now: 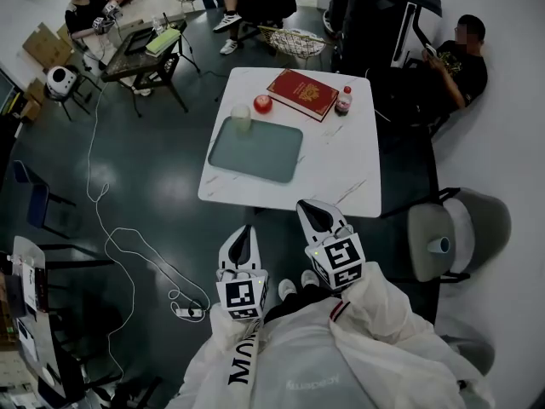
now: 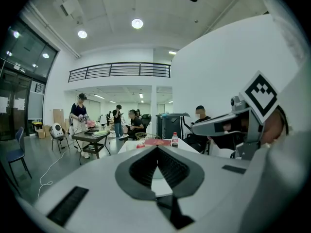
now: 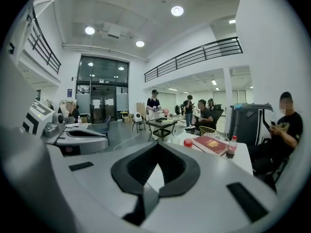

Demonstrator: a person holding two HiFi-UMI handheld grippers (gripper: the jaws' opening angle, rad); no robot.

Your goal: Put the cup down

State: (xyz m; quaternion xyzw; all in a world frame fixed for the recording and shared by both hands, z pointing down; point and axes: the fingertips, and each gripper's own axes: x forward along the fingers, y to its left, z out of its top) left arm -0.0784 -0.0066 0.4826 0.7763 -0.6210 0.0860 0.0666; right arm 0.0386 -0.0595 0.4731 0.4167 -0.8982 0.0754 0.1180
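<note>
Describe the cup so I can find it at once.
Find the white square table ahead, then the grey-green rectangular tray lying on it. The pale translucent cup stands upright at the tray's far left corner, colourless next to the small round red object.

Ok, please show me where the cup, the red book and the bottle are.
cup [image 1: 242,119]: head view, its side wall.
red book [image 1: 303,93]: head view, middle of its cover.
bottle [image 1: 343,104]: head view, its body under the cap.

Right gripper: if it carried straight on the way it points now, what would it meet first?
Probably the near edge or bare top of the white table, right of the tray. The right gripper, shut and empty, points toward it. Depth is unclear.
</note>
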